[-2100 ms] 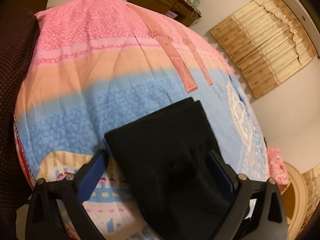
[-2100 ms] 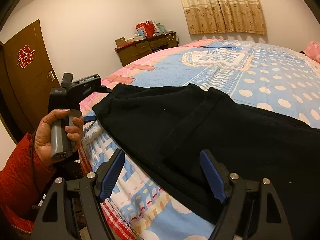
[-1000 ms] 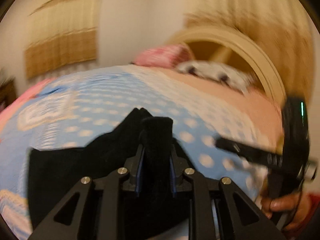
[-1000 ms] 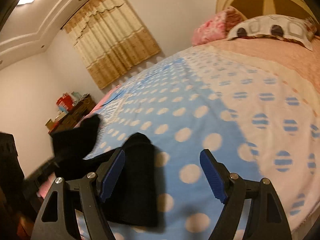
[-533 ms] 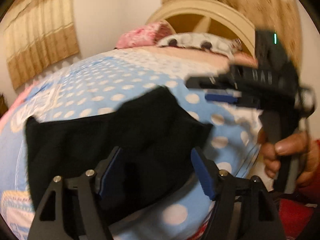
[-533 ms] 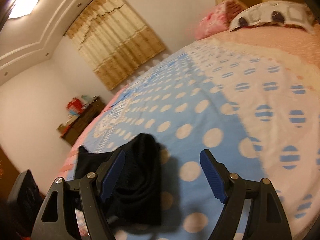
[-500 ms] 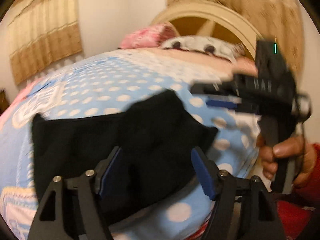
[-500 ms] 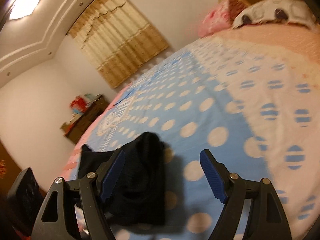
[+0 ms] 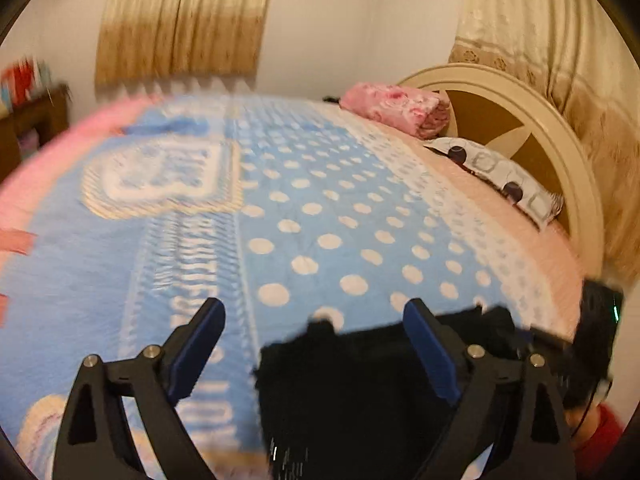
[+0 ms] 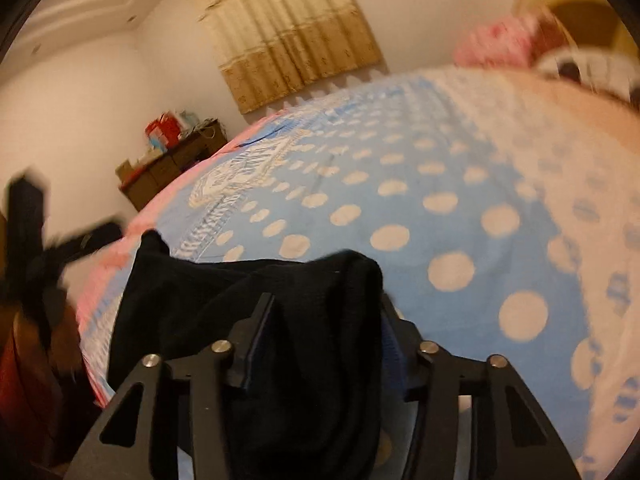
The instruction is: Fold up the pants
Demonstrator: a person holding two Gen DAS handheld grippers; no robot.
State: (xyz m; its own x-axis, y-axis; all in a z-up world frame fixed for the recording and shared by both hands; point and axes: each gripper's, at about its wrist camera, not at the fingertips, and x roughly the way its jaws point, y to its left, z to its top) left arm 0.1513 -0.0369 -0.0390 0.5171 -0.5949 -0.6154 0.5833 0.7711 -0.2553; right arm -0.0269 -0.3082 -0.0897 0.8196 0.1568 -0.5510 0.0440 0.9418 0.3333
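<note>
- Nearest to me, the right gripper (image 10: 320,320) is closed on a thick bunch of the black pants (image 10: 256,304); the cloth swells up between its jaws and spills over them.
- The left gripper (image 9: 316,344) holds nothing. Its blue-padded fingers (image 9: 198,344) stand wide apart above the bedspread, with the near edge of the pants lying between and under them.
- The pants sit near the edge of the bed as a compact dark stack, already doubled over by the look of them. The fabric looks thick and soft, probably knit. I judge it light, limp and not at all fragile.
- It should drape and sag from any single grip, so layers may slide apart. I would pinch through all layers at a folded edge or corner, one gripper at each end.
- The bedspread (image 9: 320,216) beneath is plush, blue with white dots, turning pink toward the far side. It looks soft, so it will give under pressure and likely drag on the cloth.
- Farther off lie a pink pillow (image 9: 400,108) and a patterned pillow (image 9: 500,180) against a round cream headboard (image 9: 560,128).
- Beyond those are tan curtains (image 10: 296,36), white walls and a cluttered wooden dresser (image 10: 168,164).
</note>
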